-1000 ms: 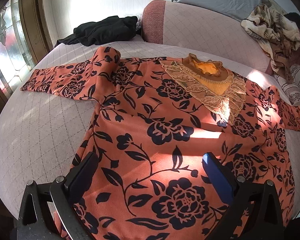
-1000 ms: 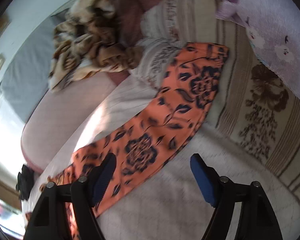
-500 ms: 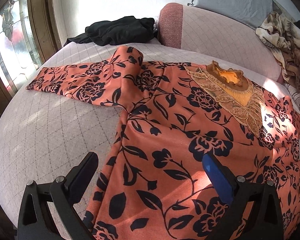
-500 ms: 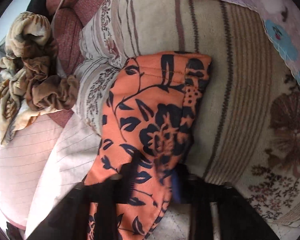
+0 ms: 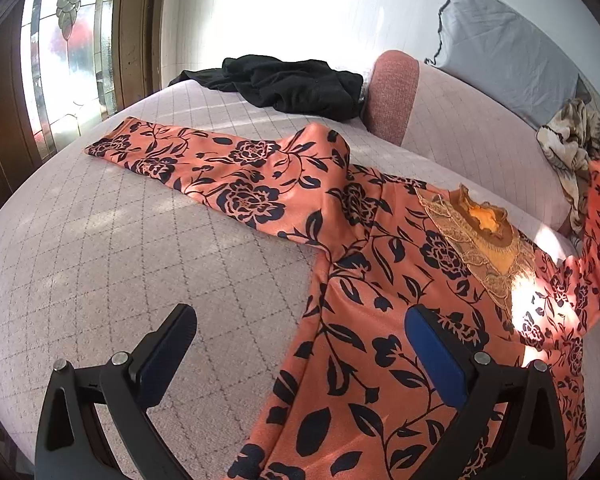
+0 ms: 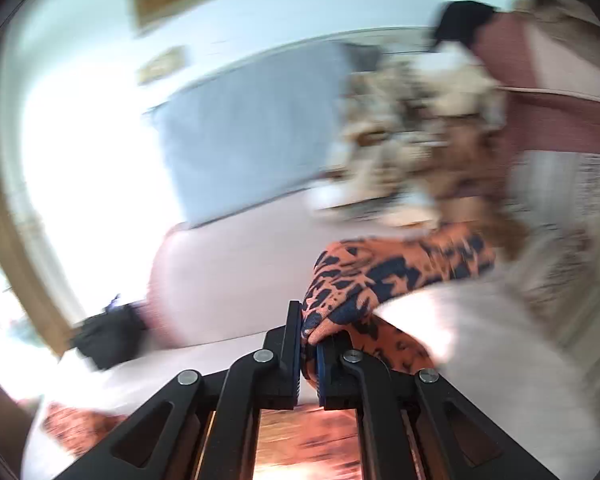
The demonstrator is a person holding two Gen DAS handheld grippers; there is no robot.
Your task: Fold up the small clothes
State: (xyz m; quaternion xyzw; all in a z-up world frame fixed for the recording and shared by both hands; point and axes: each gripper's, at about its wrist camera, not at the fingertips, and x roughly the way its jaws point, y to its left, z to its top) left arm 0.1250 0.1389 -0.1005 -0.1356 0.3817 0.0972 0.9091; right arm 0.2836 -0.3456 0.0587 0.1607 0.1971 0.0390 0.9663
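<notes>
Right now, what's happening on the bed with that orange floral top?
The right tool has just closed on the cuff of one sleeve of the orange floral top and has it lifted off the bed; that view is motion-blurred. The left tool is open, hovering over the top's other side near the armpit, holding nothing. The other sleeve lies flat, stretched out. No fold is made yet.

The blouse (image 5: 380,320) lies spread on the bed (image 5: 100,260), one sleeve (image 5: 220,172) reaching toward ten o'clock. A dark garment (image 5: 288,84) sits behind it at twelve; the pillow (image 5: 508,52) leans at one o'clock, crumpled cloth (image 5: 576,136) at two.
</notes>
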